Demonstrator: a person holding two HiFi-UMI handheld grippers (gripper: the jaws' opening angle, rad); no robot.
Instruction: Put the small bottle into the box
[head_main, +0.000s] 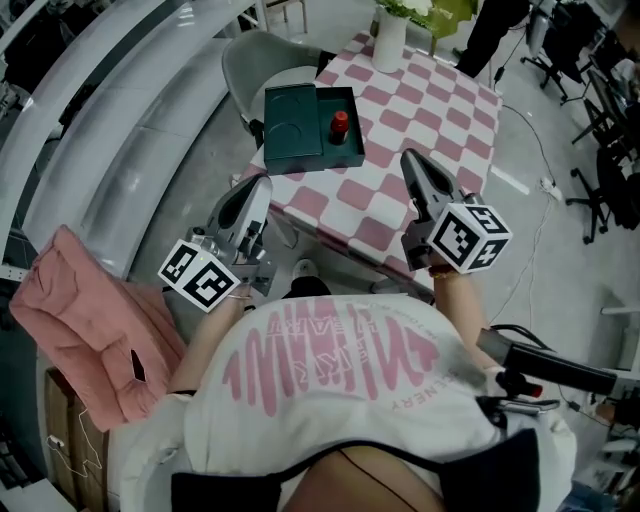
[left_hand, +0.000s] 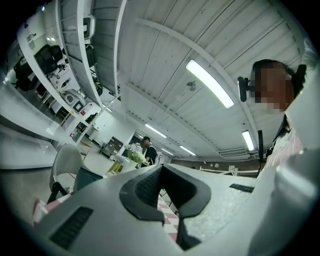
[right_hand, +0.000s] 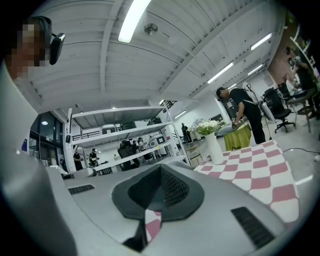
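In the head view a dark green box (head_main: 310, 128) lies open on the pink-and-white checked table (head_main: 430, 110), its lid folded out to the left. A small red bottle (head_main: 340, 124) stands inside the box's right half. My left gripper (head_main: 263, 183) is held off the table's near-left edge, shut and empty, well short of the box. My right gripper (head_main: 410, 157) hovers over the table to the right of the box, also shut with nothing in it. Both gripper views point upward, and in each the left gripper (left_hand: 161, 168) and right gripper (right_hand: 161, 168) show their pads pressed together.
A white vase with flowers (head_main: 390, 38) stands at the table's far edge, also seen as the vase (right_hand: 216, 146) in the right gripper view. A white chair (head_main: 268, 62) sits behind the box. A pink padded jacket (head_main: 90, 320) lies on a seat at my left. Office chairs (head_main: 600, 110) and cables are at the right.
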